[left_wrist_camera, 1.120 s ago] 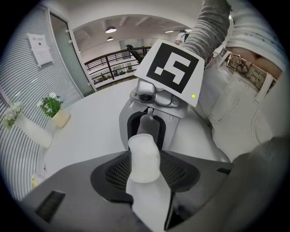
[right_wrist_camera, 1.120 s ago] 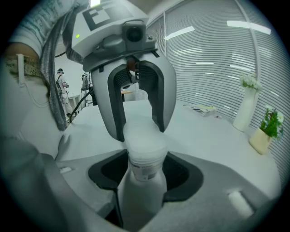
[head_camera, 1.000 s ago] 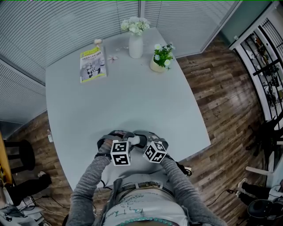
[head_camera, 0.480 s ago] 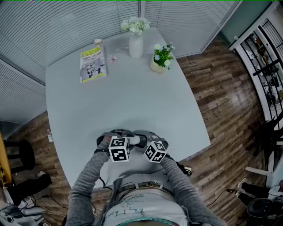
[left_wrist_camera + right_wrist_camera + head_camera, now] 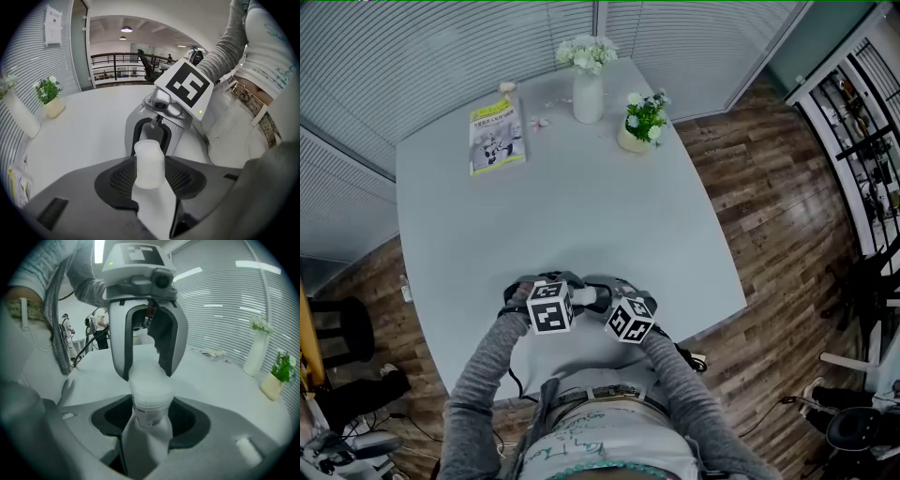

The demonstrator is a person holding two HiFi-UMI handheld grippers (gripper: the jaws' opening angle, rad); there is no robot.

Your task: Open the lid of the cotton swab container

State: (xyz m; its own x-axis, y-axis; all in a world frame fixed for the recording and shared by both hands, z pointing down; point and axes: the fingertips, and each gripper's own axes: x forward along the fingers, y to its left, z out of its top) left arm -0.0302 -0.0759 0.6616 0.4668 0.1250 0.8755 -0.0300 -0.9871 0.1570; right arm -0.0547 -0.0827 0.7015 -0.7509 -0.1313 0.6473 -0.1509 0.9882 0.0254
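**Desk:** Where is the cotton swab container (image 5: 590, 298) in this shot?

**Me:** Held between my left gripper (image 5: 150, 176) and my right gripper (image 5: 150, 420), over the near edge of the grey table (image 5: 581, 206), just in front of my waist. From above, only a sliver of white shows. The marker cubes (image 5: 548, 307) cover most of the rest.

**Desk:** And the grip?

**Me:** My right gripper is clamped on the labelled body, its jaws fairly wide around it. My left gripper faces it from the other side, pads against the plain, cloudy end. Its jaws have just been closing a little on that end.

**Desk:** Is the lid (image 5: 150, 384) off?

**Me:** It sits on the body, with a seam just below it. My left jaws straddle its top, so the very end is covered.

**Desk:** What can't be made out?

**Me:** The label's print is too blurred to read, and the walls are too milky to show what is inside. I cannot tell whether the container touches the table. At the far end stand a white vase (image 5: 587, 97), a potted plant (image 5: 639, 131) and a booklet (image 5: 496, 136), well apart from my grippers.
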